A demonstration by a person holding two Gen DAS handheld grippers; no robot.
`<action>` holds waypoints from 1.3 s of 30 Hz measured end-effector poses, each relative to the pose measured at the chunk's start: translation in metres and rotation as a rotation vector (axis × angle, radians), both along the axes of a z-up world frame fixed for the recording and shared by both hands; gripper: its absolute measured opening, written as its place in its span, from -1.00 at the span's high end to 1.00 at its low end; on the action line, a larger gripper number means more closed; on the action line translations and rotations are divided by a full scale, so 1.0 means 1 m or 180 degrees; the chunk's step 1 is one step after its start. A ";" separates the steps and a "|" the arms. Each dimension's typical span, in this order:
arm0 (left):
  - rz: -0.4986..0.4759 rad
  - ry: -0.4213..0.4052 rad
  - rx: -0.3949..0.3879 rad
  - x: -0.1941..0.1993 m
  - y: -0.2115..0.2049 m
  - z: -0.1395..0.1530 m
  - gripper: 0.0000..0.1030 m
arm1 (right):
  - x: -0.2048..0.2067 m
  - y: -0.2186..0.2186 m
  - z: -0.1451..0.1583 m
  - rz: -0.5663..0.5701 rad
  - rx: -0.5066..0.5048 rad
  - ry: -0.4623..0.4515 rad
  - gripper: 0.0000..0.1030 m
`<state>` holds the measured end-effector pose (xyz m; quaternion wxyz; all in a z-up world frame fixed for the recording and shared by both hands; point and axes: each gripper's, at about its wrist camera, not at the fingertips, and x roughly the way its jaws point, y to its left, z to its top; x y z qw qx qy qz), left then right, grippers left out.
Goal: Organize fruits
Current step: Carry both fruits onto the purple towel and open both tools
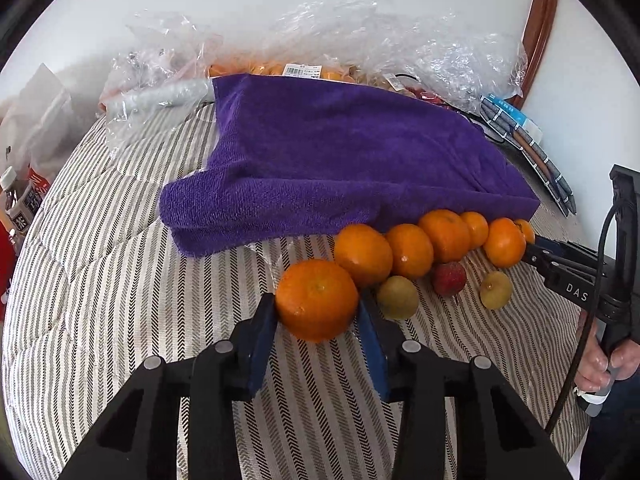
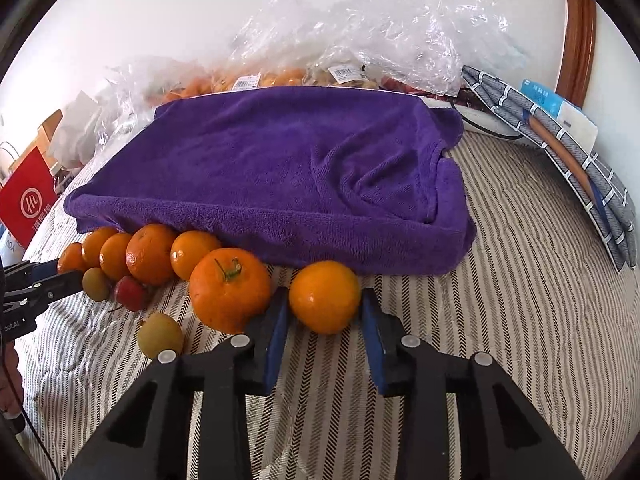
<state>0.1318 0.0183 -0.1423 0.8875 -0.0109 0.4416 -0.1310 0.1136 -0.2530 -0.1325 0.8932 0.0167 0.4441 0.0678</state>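
The left gripper [image 1: 317, 322] has its blue jaws pressed on either side of an orange [image 1: 317, 300] that sits on the striped bedcover [image 1: 100, 280]. Just ahead of these jaws and to their right, a row of oranges [image 1: 410, 250] runs along the front edge of a folded purple towel [image 1: 340, 160], each fruit touching the next. Nearer than that row, to the right of the jaws, lie two small yellow-green fruits [image 1: 398, 297] and a small red fruit [image 1: 449, 279], apart from one another. To the left of the jaws the bedcover lies bare out to its rounded edge.

The right gripper [image 2: 325, 316] has its jaws clamped on another orange [image 2: 325, 297], which rests on the bedcover right against the towel's front edge. Touching the outside of its left jaw is a bigger orange with a green stem [image 2: 230, 290], the near end of the row. To the right of these jaws there is bare striped cover as far as a folded grey checked cloth [image 2: 580, 168] near the bed's far right edge. Beyond the towel, crumpled clear plastic bags [image 2: 380, 32] holding more fruit stand against the white wall.
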 end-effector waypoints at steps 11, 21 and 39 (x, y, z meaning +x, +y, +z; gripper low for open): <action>0.0061 -0.0096 -0.0002 -0.011 0.003 0.016 0.26 | -0.017 -0.008 0.019 -0.0129 0.0040 -0.0062 0.33; 0.0241 -0.0223 0.0020 0.004 0.005 0.063 0.26 | -0.002 -0.009 0.059 -0.0211 0.0030 -0.0233 0.33; 0.0223 -0.0353 0.0133 0.092 -0.028 0.078 0.26 | 0.088 -0.004 0.070 -0.0287 -0.0041 -0.0333 0.33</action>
